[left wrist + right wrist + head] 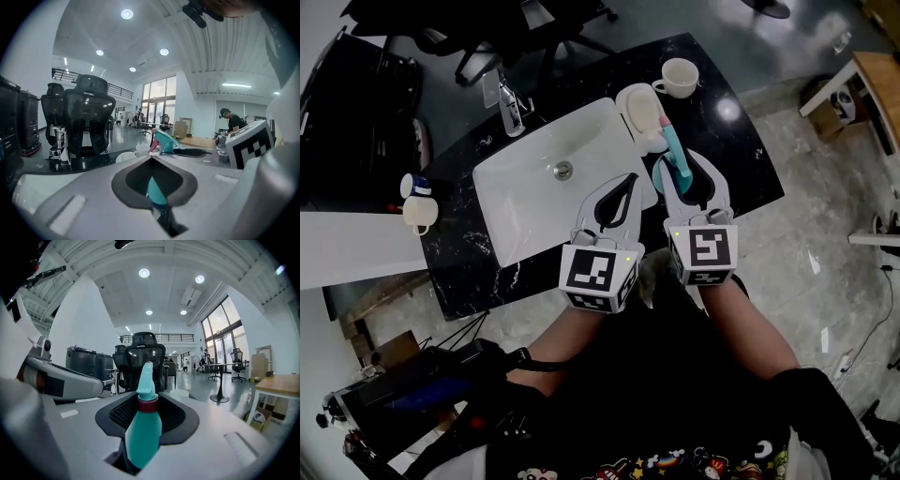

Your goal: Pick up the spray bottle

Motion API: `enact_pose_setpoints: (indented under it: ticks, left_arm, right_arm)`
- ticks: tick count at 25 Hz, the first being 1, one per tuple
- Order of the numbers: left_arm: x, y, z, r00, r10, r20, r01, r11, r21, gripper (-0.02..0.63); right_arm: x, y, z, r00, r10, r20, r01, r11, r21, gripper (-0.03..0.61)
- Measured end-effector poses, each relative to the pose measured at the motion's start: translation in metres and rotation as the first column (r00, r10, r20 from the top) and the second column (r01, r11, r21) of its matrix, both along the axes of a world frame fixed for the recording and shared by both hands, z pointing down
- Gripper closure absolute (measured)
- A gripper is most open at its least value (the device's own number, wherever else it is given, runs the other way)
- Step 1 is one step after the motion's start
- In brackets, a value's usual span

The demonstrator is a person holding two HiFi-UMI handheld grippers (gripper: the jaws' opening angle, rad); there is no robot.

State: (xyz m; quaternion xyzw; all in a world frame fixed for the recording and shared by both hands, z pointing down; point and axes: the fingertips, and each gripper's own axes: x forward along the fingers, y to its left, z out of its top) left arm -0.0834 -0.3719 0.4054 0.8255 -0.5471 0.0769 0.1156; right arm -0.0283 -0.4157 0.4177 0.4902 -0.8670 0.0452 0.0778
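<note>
Two grippers, frame centre: your right gripper [684, 172] fingers grasp the spray bottle [674, 150]; left gripper [626, 184] fingers clenched, empty. Grip firmly and lift straight off the table [741, 164].

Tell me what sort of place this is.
Probably a mock washroom counter set up inside an open-plan office or lab. A white basin with a faucet sits in a black stone countertop. Office chairs and a table stand by tall windows behind.
</note>
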Motion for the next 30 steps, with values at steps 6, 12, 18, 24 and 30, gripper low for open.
enact_pose_setpoints:
  ticks: [6, 12, 18, 24, 30]
  left_arm:
    - [-0.003, 0.008, -0.015, 1.000, 0.007, -0.013, -0.007, 1.000, 0.029, 0.614]
    - [-0.008, 0.023, -0.030, 1.000, 0.022, -0.021, -0.020, 0.998, 0.066, 0.614]
    - [-0.010, 0.046, -0.040, 0.998, 0.050, -0.028, -0.047, 0.994, 0.097, 0.614]
    - [-0.014, 0.072, -0.049, 0.996, 0.081, -0.028, -0.077, 0.989, 0.123, 0.614]
    - [-0.015, 0.093, -0.050, 0.994, 0.106, -0.034, -0.100, 0.985, 0.140, 0.614]
  right_arm:
    - [0.003, 0.018, -0.015, 1.000, 0.000, 0.023, -0.001, 0.999, 0.042, 0.422]
    - [0.010, 0.049, -0.040, 1.000, 0.010, 0.029, -0.012, 0.996, 0.083, 0.422]
    - [0.016, 0.090, -0.056, 0.998, 0.036, 0.048, -0.040, 0.996, 0.085, 0.422]
    - [0.014, 0.124, -0.065, 0.997, 0.069, 0.039, -0.072, 0.995, 0.076, 0.423]
    - [0.015, 0.146, -0.074, 0.995, 0.095, 0.028, -0.097, 0.991, 0.095, 0.423]
